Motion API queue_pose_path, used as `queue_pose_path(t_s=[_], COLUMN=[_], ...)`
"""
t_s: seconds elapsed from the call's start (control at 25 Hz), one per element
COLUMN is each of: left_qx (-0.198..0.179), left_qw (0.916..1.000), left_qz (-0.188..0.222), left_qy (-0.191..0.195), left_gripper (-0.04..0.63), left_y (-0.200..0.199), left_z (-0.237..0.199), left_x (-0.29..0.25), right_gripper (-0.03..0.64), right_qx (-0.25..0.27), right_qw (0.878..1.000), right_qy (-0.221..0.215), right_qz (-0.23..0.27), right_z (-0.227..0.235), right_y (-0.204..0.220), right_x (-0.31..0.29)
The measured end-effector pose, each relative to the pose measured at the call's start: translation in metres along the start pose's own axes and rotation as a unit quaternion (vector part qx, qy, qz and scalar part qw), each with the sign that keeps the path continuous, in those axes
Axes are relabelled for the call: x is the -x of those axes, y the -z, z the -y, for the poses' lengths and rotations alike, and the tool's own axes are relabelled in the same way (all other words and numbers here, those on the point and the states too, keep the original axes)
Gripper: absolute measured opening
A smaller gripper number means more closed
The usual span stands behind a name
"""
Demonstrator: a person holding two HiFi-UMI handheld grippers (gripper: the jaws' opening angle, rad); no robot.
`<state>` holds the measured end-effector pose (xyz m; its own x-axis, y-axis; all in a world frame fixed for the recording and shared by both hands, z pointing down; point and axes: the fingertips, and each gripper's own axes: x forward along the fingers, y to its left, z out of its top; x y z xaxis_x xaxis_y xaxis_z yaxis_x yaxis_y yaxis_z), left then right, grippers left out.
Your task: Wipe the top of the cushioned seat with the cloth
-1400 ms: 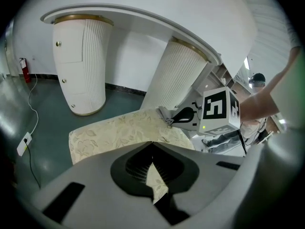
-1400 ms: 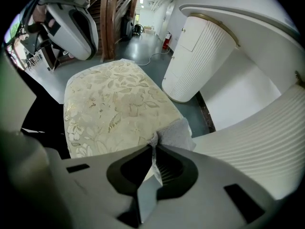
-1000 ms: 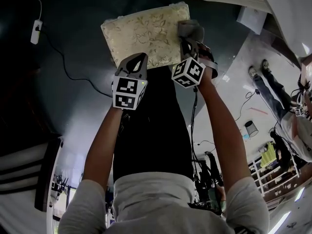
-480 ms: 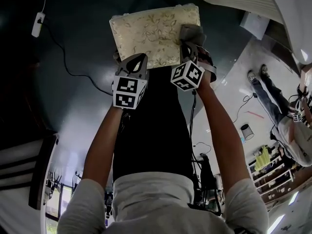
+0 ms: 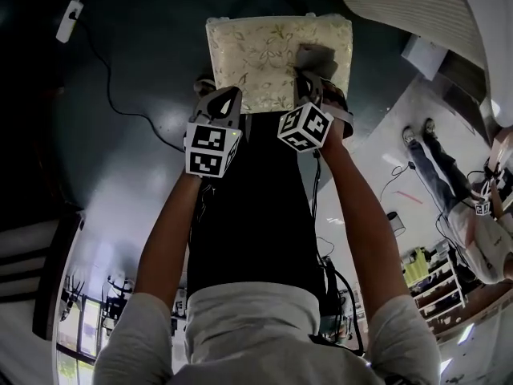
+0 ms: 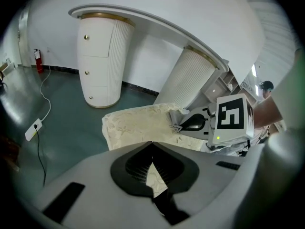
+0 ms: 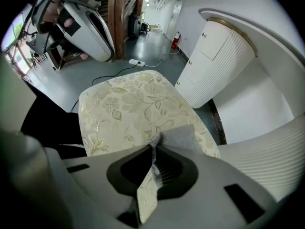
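The cushioned seat (image 5: 272, 54) has a cream top with a gold leaf pattern and lies just ahead of me on the dark floor. A grey cloth (image 5: 314, 57) rests on its right part, pinched in my right gripper (image 5: 309, 87). In the right gripper view the cloth (image 7: 177, 136) spreads on the seat (image 7: 133, 109) from the shut jaws of that gripper (image 7: 153, 148). My left gripper (image 5: 223, 107) hovers at the seat's near left edge, shut with nothing in it. The left gripper view shows its tips (image 6: 151, 143) meeting over the seat (image 6: 138, 125).
A white cable and power strip (image 5: 69, 19) lie on the floor to the far left. White ribbed cabinets (image 6: 100, 61) and a curved counter stand beyond the seat. A person (image 5: 473, 215) stands at the right, near shelving.
The seat has shifted rightward and nearer in the head view. My right gripper has dragged the cloth from the seat's far right corner toward its middle right. The left gripper has kept its place.
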<state>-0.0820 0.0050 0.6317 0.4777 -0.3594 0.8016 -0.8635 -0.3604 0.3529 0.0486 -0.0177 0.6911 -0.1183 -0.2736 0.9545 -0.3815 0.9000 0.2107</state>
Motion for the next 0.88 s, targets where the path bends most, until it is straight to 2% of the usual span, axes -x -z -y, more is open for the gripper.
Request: queue_pose_path(t_s=[0.32,0.64,0.88], left_qx=[0.024,0.042,0.057], left_qw=[0.9996,0.9986,0.9977], left_qz=[0.005,0.013,0.014], left_qy=[-0.017,-0.029,-0.033], left_gripper=[0.015,0.015,0.015], left_y=[0.012,0.018,0.029], left_z=[-0.045,-0.083,-0.104], left_x=[0.019,0.04,0.052], right_gripper=[0.029,0.029,0.029], right_qx=[0.033,0.072,0.077], right_qw=[0.999,0.996,0.995], right_qy=[-0.02,-0.045,-0.05], right_qz=[0.005,0.024,0.028], right_z=[-0.02,-0.053,-0.065], right_y=[-0.04,-0.1,-0.131], right_x=[-0.003,-0.008,-0.011])
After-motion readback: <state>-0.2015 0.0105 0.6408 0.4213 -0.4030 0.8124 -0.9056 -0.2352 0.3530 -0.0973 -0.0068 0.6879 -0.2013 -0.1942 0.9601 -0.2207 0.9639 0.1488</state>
